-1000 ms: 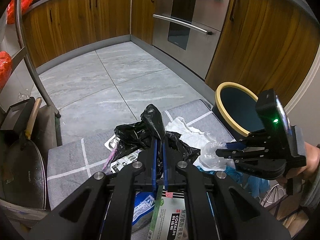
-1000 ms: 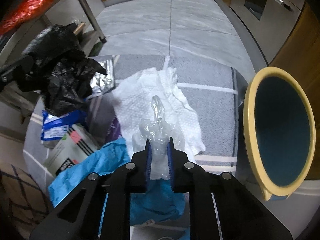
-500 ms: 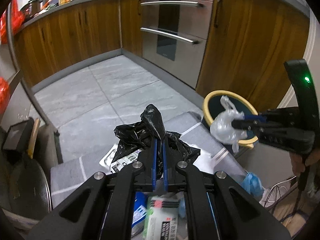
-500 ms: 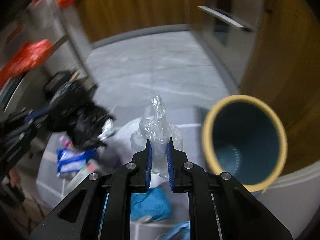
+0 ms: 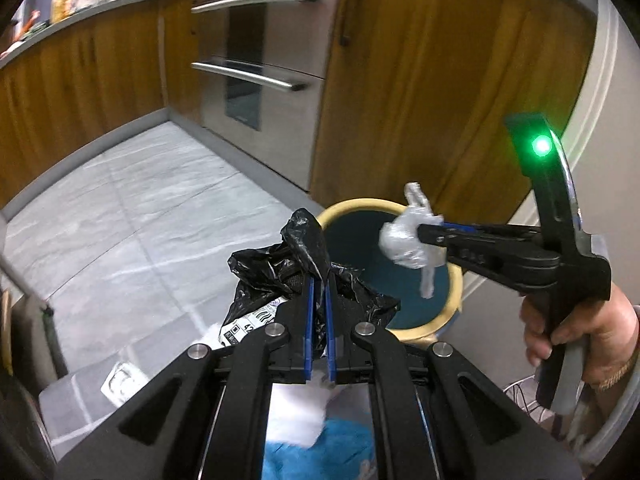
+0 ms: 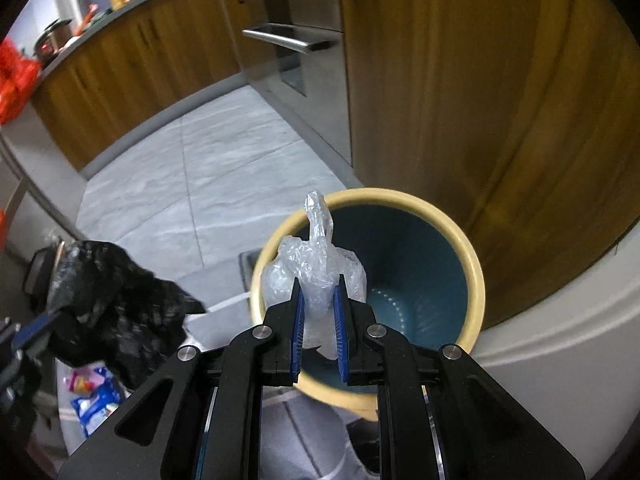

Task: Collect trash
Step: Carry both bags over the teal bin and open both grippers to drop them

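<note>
A round bin (image 6: 472,264) with a cream rim and a dark teal inside stands on the floor by the wooden cabinet; its rim (image 5: 352,205) also shows in the left wrist view. My right gripper (image 6: 319,280) is shut on a crumpled clear plastic bag (image 6: 316,264) and holds it over the bin's near edge. From the left wrist view that clear bag (image 5: 404,240) hangs above the bin's mouth. My left gripper (image 5: 318,280) is shut on a crumpled black plastic bag (image 5: 288,264), held up just left of the bin. The black bag (image 6: 108,292) sits low on the left in the right wrist view.
More trash lies on the grey mat below: a blue piece (image 5: 320,448), white paper (image 5: 296,412), a printed packet (image 5: 120,380) and a blue-and-white wrapper (image 6: 96,400). A steel oven (image 5: 256,72) and wooden cabinets (image 5: 432,88) stand behind the bin. A person's hand (image 5: 576,336) grips the right tool.
Both grippers have lifted off the mat and swung right toward the bin. The clear bag, earlier over the trash pile, now hangs over the bin's mouth. The black bag has come up beside the rim.
</note>
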Demonstrator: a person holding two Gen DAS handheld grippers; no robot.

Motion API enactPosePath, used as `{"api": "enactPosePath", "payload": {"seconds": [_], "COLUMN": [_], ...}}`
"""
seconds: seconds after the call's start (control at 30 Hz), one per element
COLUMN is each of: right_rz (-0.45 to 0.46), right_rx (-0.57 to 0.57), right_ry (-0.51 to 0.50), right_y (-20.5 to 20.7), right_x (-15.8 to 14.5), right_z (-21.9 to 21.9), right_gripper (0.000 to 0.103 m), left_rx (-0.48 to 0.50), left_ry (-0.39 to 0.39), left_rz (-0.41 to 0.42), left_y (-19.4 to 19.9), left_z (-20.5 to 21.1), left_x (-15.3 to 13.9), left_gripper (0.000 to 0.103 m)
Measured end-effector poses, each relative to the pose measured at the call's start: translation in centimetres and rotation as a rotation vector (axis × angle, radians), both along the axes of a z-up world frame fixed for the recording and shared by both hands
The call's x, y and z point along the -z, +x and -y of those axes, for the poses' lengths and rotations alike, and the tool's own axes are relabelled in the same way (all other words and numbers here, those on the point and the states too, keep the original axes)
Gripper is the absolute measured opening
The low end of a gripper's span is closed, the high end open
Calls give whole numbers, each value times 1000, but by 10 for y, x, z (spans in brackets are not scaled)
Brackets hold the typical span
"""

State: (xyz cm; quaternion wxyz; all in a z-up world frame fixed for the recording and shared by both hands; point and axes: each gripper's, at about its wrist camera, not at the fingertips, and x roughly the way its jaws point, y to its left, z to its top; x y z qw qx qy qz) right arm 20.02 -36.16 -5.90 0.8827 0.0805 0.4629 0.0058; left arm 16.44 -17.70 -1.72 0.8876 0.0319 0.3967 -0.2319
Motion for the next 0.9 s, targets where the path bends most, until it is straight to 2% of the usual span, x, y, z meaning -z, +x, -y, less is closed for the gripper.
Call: {"api": "enactPosePath", "payload": {"seconds": [0.27,0.4,0.5,0.8,0.9], "right_rz": [-18,-16,-31,-40,-37], "right_rx": [76,106,118,116,100], "right_ry": [3,-18,-10,13,14], "right_y": [21,28,32,41,40], "right_x": [21,33,44,48,48], "right_z": [26,36,46,52,50], "right_gripper": [15,15,15,17,23], "left_rx": [93,97,112,132,118], "left_ry": [66,55,87,115,114], "left_rz": [-45,-62,-61,-76,-73], "left_y": [28,39,43,51,51], "left_z": [57,71,82,100,98], "left_x": [28,35,42,63,63], "left_gripper": [5,5,5,5,9]}}
